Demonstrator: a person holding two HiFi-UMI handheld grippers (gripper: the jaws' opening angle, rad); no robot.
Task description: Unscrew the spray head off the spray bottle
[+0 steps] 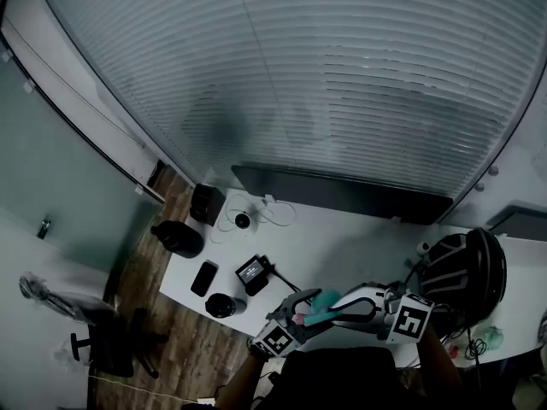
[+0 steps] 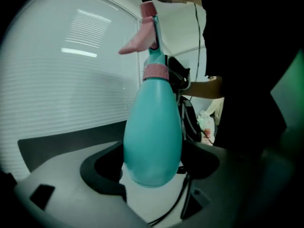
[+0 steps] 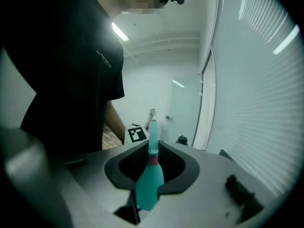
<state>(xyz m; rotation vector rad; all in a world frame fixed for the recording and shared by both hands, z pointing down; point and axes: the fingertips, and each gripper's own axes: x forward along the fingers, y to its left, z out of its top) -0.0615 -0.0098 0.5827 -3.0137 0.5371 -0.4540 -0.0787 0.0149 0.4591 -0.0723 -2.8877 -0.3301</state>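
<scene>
Up in midair, the bottle (image 2: 153, 141) is sitting between both grippers: left gripper (image 2: 152, 175) jaws are clamping its teal body, right gripper (image 3: 151, 177) jaws are squeezing the spray head (image 2: 142, 39). White bench (image 1: 342, 237) is lying below.

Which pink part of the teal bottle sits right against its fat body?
The pink collar ring round the spray bottle's neck. The pink trigger juts sideways farther along, and the pink tip caps the far end.

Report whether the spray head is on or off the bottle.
On: spray head sits atop the teal bottle, pink collar joining them.
</scene>
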